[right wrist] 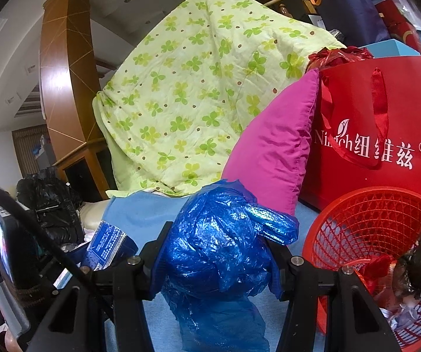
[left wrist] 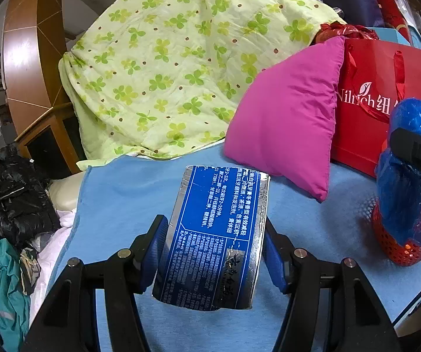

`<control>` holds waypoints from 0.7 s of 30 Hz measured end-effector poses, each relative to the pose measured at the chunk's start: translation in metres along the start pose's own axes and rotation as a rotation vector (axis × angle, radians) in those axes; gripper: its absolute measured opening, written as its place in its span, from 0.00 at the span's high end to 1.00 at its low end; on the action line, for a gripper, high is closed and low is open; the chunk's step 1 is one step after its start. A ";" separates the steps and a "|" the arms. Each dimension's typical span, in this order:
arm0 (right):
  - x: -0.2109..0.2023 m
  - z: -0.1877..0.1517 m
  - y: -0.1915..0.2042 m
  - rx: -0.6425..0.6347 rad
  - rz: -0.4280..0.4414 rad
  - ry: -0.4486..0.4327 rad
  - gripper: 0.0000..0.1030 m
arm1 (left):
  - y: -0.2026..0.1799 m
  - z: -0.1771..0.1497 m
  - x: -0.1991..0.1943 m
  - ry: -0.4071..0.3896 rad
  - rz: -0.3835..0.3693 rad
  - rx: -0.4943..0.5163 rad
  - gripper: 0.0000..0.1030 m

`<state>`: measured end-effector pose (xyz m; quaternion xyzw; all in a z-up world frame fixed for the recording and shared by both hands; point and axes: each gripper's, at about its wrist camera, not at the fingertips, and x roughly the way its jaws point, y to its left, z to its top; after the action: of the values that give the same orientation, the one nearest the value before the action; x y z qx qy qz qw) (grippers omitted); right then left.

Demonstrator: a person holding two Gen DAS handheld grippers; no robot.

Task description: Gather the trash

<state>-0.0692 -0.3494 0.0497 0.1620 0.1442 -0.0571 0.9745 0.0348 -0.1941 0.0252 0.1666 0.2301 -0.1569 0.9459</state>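
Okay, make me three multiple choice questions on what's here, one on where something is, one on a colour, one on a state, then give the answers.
1. Where is the red mesh basket?
A. In front of the red gift bag
B. On the green quilt
C. Under the pink pillow

2. What colour is the crumpled plastic bag in the right tongs?
A. Black
B. Blue
C. Yellow

3. What are the left tongs doing?
A. Hanging open, holding nothing
B. Gripping the pillow
C. Clamping a blue printed box

Answers: A, the basket stands before the gift bag; B, the plastic is blue; C, both pads press the box's sides.
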 end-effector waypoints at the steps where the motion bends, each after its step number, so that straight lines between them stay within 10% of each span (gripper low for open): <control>1: -0.001 0.000 0.000 0.001 -0.001 -0.001 0.44 | 0.001 0.000 0.000 0.000 -0.001 0.003 0.38; 21: -0.008 0.002 -0.009 0.020 -0.008 -0.010 0.44 | -0.014 0.001 0.000 0.004 -0.018 0.020 0.38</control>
<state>-0.0776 -0.3580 0.0515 0.1708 0.1395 -0.0630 0.9733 0.0298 -0.2066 0.0226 0.1745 0.2319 -0.1674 0.9422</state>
